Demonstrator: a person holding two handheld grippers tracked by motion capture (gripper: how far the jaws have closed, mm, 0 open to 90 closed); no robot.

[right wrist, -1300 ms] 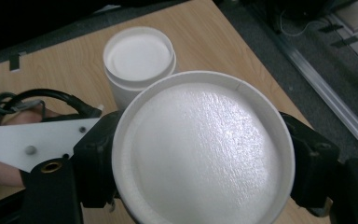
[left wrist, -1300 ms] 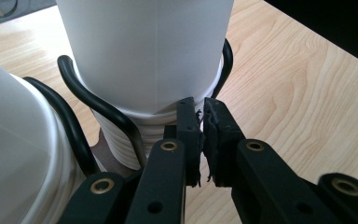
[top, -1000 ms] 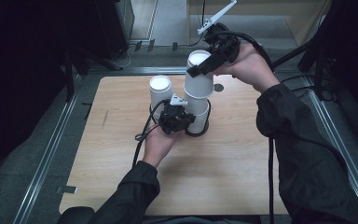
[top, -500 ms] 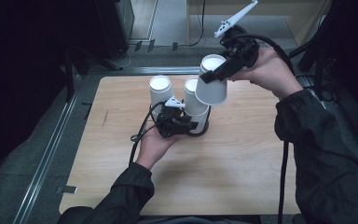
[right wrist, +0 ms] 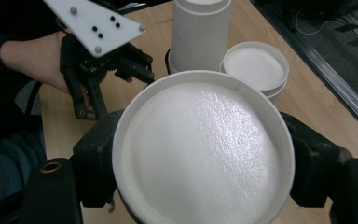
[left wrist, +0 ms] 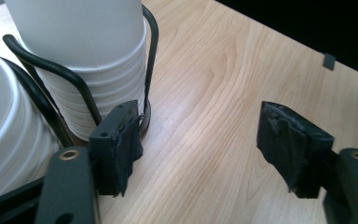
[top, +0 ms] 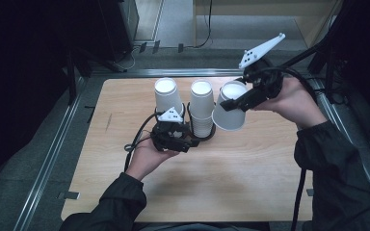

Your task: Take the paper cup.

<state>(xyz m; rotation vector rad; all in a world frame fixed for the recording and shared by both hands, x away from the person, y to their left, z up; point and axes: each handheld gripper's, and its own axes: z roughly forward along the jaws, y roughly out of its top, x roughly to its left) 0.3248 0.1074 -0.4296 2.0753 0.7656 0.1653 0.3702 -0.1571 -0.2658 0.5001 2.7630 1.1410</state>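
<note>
White cup (top: 230, 112) clamped in right gripper (top: 244, 98), held in air just right of cup stack (top: 202, 110) in wire holder (left wrist: 77, 86). Left gripper (top: 172, 139) jaws apart, steadies holder on table (top: 250, 168). Step looks like: take cup off stack. Next: set it down, away from stack. Since earlier frame: cup moved right, off stack.

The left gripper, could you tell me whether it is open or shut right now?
Open. In the left gripper view, the left gripper has its jaws wide apart with bare table between them, beside the wire holder of the cup stack.

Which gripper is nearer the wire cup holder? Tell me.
Left. The left gripper sits against the wire cup holder; the right gripper holds a white cup to its right.
</note>
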